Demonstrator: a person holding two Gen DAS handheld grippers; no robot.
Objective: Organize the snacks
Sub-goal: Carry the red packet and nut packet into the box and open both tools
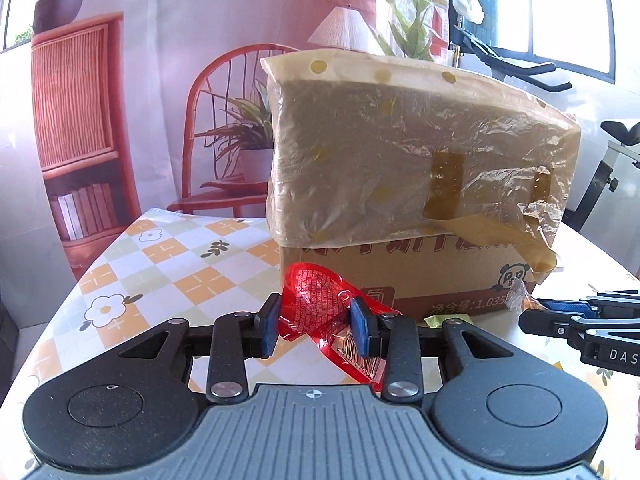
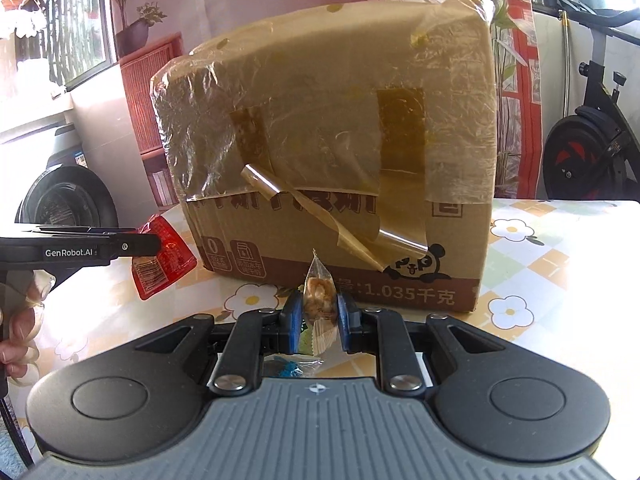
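- Nearest, left gripper (image 1: 316, 326) clamped on a crinkled red snack packet (image 1: 320, 304); right gripper (image 2: 316, 316) clamped on a small clear-wrapped snack (image 2: 318, 296), both held above the table.
- Below, checked tablecloth (image 1: 168, 256) with white flowers and orange squares.
- Just beyond, cardboard box (image 2: 332, 184), taped and wrapped in film, panda printed low on its front; contents hidden.
- Farther back, printed backdrop (image 1: 100, 112) of a red chair and shelf; exercise bike (image 2: 592, 140) at right.
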